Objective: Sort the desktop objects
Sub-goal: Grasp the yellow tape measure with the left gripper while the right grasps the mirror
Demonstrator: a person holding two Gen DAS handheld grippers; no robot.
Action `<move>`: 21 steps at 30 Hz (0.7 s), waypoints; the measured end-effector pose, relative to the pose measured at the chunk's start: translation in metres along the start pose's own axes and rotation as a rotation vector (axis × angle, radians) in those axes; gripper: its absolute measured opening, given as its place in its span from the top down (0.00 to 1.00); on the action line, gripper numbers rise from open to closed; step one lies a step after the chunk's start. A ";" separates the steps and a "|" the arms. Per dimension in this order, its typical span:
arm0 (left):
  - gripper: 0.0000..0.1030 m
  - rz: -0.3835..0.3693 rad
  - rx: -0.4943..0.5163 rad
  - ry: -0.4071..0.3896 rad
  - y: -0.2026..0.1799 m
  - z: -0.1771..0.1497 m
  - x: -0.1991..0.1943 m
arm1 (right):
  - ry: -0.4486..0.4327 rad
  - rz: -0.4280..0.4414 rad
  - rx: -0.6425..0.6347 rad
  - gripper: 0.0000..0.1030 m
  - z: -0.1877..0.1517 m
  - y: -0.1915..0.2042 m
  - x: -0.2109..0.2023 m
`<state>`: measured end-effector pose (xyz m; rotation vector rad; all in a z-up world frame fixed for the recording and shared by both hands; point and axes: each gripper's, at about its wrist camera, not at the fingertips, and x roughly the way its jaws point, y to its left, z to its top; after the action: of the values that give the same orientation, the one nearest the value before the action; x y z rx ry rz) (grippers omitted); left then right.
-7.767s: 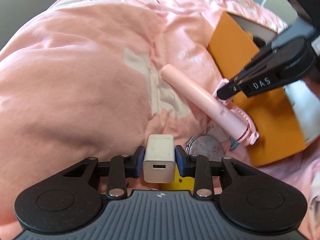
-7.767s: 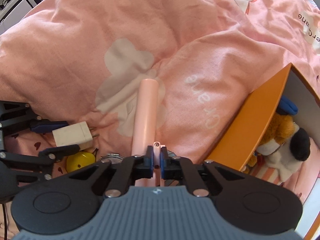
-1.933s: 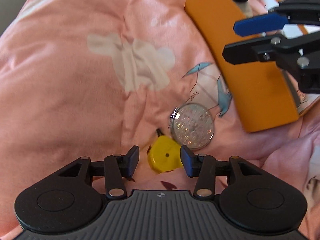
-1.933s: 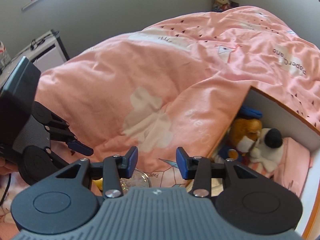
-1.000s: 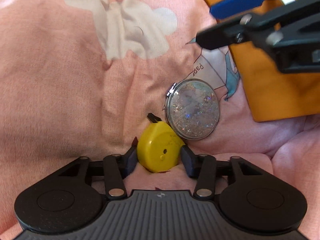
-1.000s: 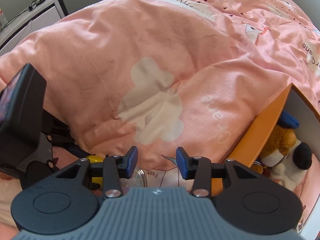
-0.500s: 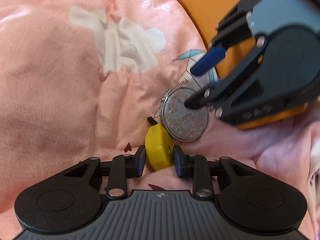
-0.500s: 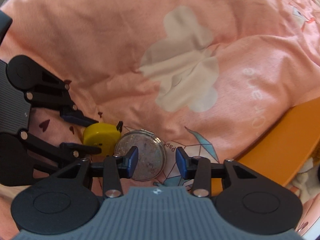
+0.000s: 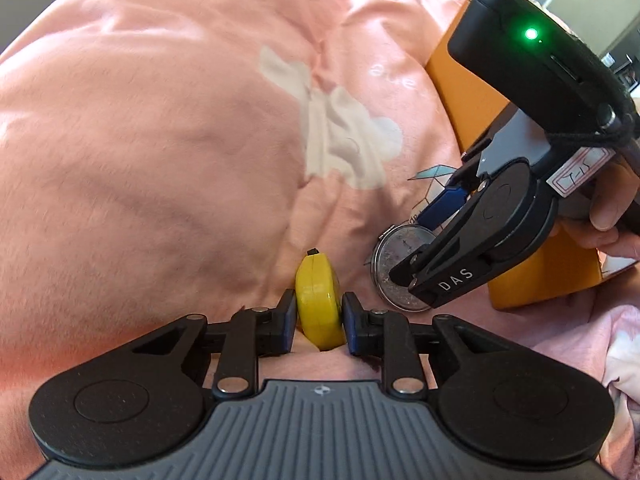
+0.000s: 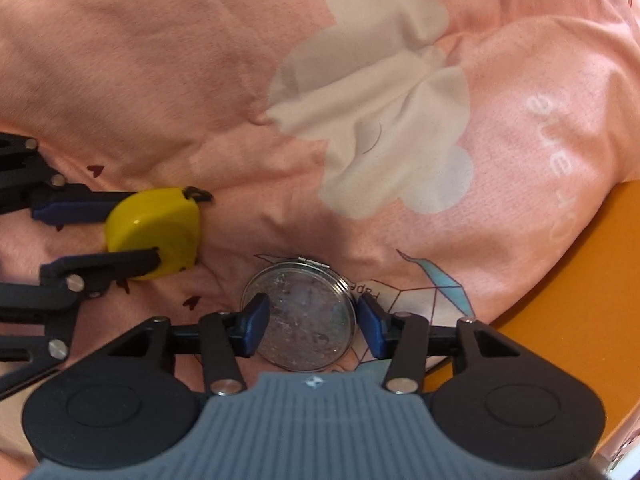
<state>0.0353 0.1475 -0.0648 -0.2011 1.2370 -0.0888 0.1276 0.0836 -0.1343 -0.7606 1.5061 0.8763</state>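
Yellow plastic fills my left gripper [image 9: 319,316]: the small tape measure [image 9: 319,304] stands on edge between the blue pads, which press both its flat faces while the jaws are closing the last bit. It sits just above the pink duvet [image 9: 160,140]. To its right, my right gripper [image 10: 314,322] points down over the round glittery compact mirror [image 10: 304,320], jaws opening, one pad at each side of the disc, neither clearly pressing it. The mirror lies flat on the duvet, near the orange box [image 10: 580,280] at the right.
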 end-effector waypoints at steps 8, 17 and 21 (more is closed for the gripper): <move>0.73 0.001 0.009 -0.013 0.006 0.015 0.018 | 0.063 0.006 0.048 0.32 0.004 0.004 0.023; 0.73 -0.008 0.003 -0.025 0.008 0.013 0.015 | 0.018 0.058 0.055 0.35 -0.016 0.013 -0.001; 0.73 -0.006 0.006 -0.026 0.007 0.012 0.015 | 0.011 0.094 0.053 0.63 -0.025 0.017 -0.012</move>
<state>0.0512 0.1530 -0.0767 -0.2002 1.2101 -0.0943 0.1019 0.0705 -0.1200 -0.6611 1.5791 0.8999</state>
